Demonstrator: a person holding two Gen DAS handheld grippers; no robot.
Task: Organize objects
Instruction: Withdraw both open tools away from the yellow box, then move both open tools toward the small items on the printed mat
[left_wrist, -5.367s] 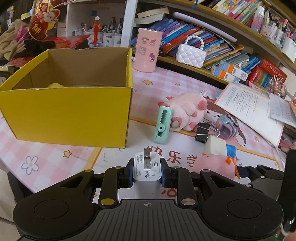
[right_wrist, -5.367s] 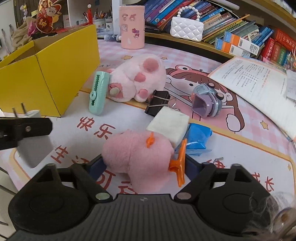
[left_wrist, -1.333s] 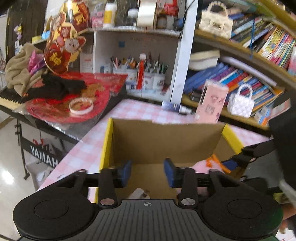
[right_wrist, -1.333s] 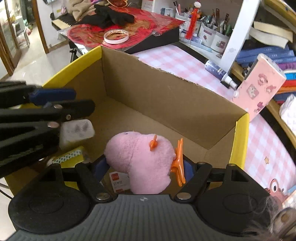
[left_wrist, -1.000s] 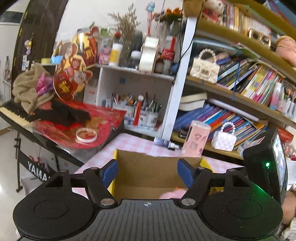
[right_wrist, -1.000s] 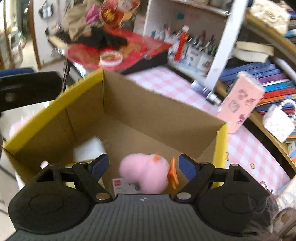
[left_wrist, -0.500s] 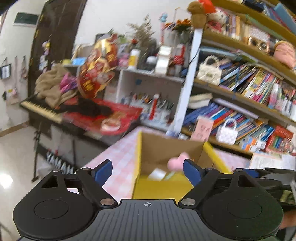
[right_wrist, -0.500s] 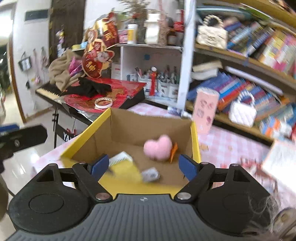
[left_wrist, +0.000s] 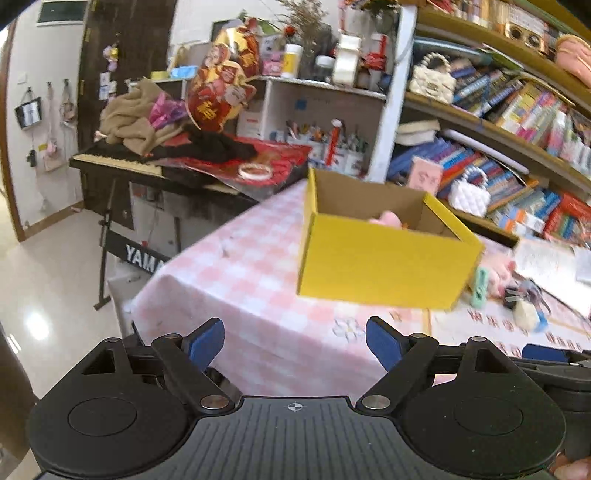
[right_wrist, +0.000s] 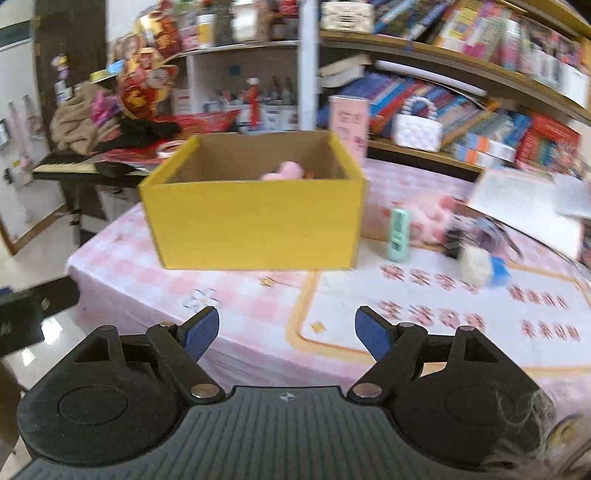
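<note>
Both grippers have pulled back from the yellow box (right_wrist: 255, 218) at 12 o'clock. Left gripper (left_wrist: 294, 339) and right gripper (right_wrist: 284, 325) gape, holding nothing. Pink plush (right_wrist: 286, 170) lies inside the box. Only the right view shows the green clip (right_wrist: 398, 234) at 2 o'clock clearly.

Both wrist views face the yellow box (left_wrist: 384, 266) (right_wrist: 255, 221) from off the table.

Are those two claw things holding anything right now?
No. The left gripper and the right gripper are both open with nothing between their fingers. A pink plush toy lies in the yellow box.
</note>
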